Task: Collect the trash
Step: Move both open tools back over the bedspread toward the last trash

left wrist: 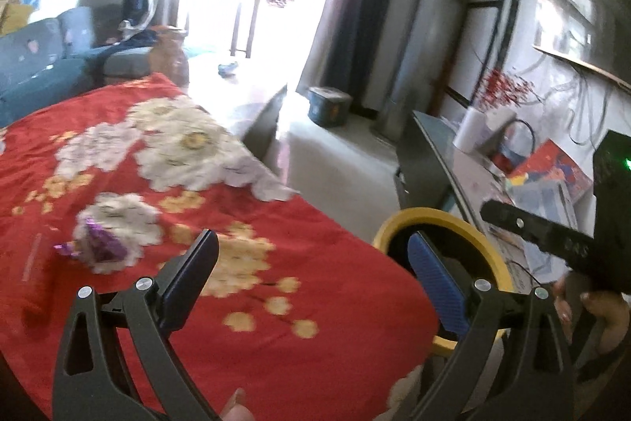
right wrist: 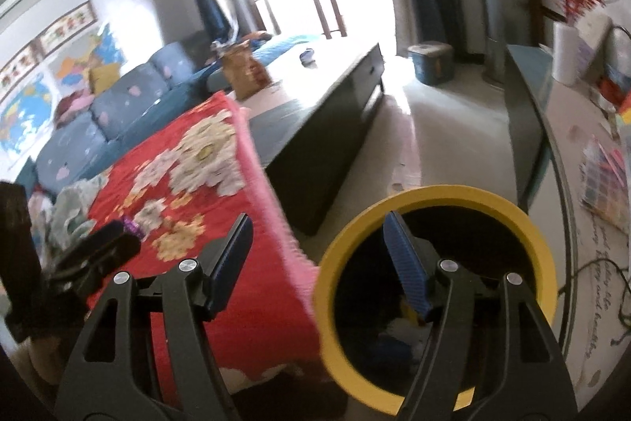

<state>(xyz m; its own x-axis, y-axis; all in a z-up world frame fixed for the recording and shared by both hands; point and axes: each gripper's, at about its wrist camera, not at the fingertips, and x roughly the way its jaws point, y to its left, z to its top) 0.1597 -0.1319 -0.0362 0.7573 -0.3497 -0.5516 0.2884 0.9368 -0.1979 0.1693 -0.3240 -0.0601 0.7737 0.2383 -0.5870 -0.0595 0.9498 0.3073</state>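
While hovering by bin (right wrist: 434, 287) | both jaws gaping, holding nothing | next: reaching for wrapper (left wrist: 100, 243) mid-table (left wrist: 315, 342), needing left gripper (left wrist: 311, 287).

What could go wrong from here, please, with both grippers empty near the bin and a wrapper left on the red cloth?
1. The purple wrapper lies on a white flower of the red cloth; it is small and shiny, so the open left gripper may pinch cloth along with it.
2. The yellow-rimmed bin stands tight against the cloth's edge; a hasty swing of the right gripper could knock it.
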